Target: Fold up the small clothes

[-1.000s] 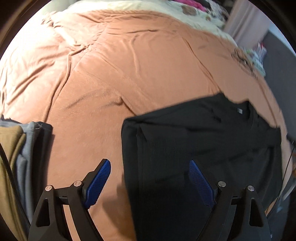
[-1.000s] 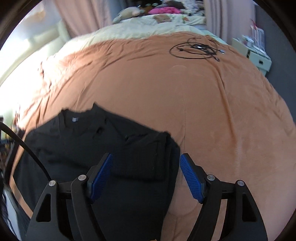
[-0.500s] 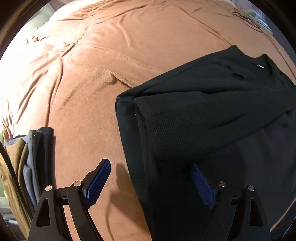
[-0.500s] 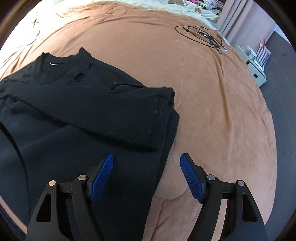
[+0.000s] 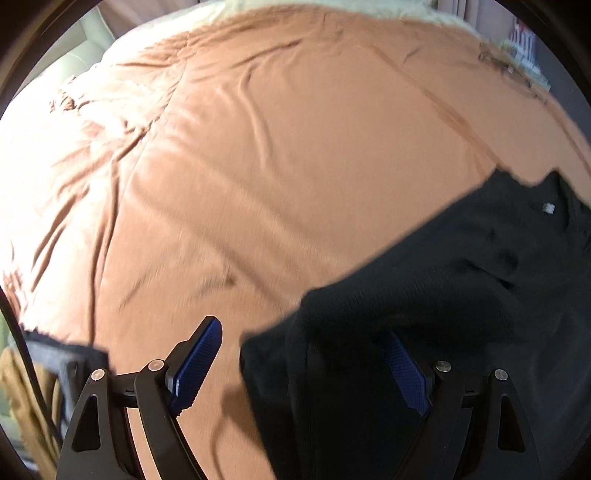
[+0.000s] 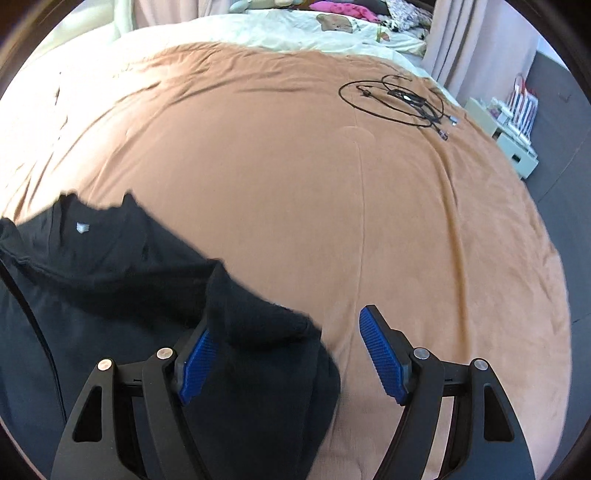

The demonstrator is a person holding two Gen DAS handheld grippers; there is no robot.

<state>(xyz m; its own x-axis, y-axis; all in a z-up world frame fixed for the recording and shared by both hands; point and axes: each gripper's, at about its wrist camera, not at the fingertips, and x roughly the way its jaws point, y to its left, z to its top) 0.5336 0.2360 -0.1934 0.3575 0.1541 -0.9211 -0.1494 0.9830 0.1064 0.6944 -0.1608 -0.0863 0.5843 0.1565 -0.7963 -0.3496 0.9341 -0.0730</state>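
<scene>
A black long-sleeved top (image 5: 461, 295) lies on the brown bedspread (image 5: 277, 166), sleeves folded in across the body, collar label up. In the left wrist view my left gripper (image 5: 303, 354) is open, its jaws astride the top's left folded edge, with cloth bunched over the right pad. In the right wrist view the top (image 6: 110, 288) fills the lower left. My right gripper (image 6: 288, 343) is open astride its right folded edge; a raised fold of cloth covers the left pad (image 6: 195, 362). The right pad (image 6: 380, 354) is over bare bedspread (image 6: 295, 166).
A pile of folded grey and tan clothes (image 5: 48, 373) lies at the left wrist view's lower left. A coiled black cable (image 6: 402, 99) lies on the bed's far right. Cream bedding with toys (image 6: 314, 29) is at the head. A white bedside unit (image 6: 513, 144) stands to the right.
Both grippers dropped low onto the top's side edges, jaws still wide. The cloth at each edge now bunches up between the jaws, over one pad on each side.
</scene>
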